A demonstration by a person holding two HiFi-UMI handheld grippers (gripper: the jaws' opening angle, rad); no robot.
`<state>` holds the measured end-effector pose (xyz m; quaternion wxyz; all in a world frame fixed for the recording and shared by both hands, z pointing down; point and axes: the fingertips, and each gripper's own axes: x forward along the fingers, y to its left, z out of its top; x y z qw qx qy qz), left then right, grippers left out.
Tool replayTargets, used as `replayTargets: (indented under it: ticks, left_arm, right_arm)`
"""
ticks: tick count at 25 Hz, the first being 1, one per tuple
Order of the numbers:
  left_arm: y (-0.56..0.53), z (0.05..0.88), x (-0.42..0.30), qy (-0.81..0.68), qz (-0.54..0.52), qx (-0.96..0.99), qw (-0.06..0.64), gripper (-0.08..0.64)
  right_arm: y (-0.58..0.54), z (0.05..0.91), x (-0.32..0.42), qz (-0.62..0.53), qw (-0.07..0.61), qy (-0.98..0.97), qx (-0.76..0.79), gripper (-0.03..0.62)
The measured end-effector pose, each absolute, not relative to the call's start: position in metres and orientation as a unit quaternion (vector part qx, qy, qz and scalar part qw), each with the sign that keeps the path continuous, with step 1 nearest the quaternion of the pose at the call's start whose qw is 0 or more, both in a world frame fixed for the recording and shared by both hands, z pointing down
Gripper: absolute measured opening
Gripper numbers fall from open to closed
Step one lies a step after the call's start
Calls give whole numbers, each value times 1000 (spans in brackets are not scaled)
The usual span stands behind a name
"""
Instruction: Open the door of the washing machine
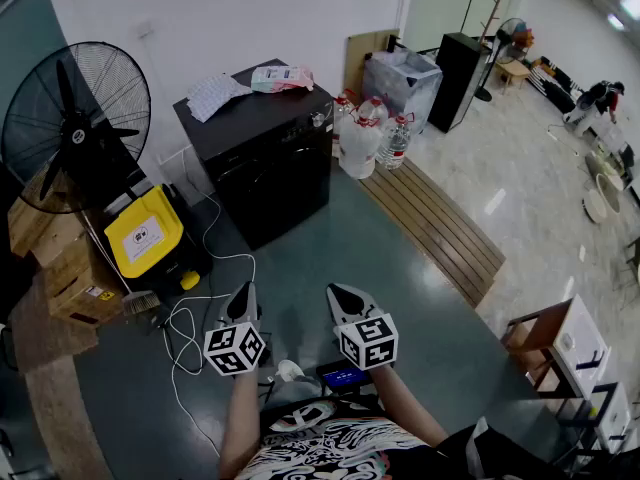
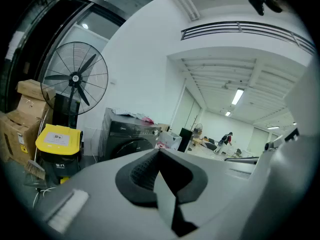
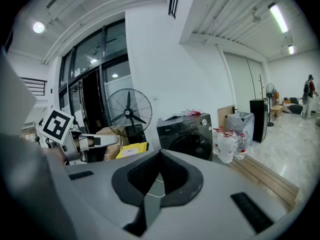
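Washing machine (image 1: pixel 265 153): far end of the floor, against the white wall, between the standing fan (image 1: pixel 75 118) on the left and the water bottles (image 1: pixel 365 133) on the right.
Door (image 3: pixel 192 143): round, on the dark front face, apparently closed.
Left gripper (image 1: pixel 244 293): clenched, nothing between the jaws.
Right gripper (image 1: pixel 347 298): clenched too, empty.
Key relation: machine ahead, slightly left, well apart from both tools; left gripper probably a little nearer.
Next need: closing that gap, then parting the jaws.
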<state>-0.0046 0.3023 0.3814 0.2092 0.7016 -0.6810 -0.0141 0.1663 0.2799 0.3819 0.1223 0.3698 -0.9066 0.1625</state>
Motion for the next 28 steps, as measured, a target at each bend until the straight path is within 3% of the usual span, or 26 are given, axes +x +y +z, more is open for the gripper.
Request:
replayTargets:
  ticks: [9,10,11,12,19,28]
  left_arm:
    - [298,355,2,-663,-59,719,202,8]
    - [294,355,2,-662,-58,721,198,70]
    - [291,356,-1,-664,-54,720,195,131]
    - [287,359,-4,-669,-49,716,192,149]
    - [236,401,-41,-680,-14,702,211,149]
    - [93,482,-128,-640,80,730,224,150]
  right_arm:
    - [268,377,170,165,125,-905,372,4]
    - [263,378,168,163,125,-906,369,10]
    - [259,379,165,163,126,-909,361,168]
    - [255,382,162,167,127,-911,355,228]
    - [202,412,134,182,153,-906,351,206]
    - [66,467,71,202,212,-865,408,204]
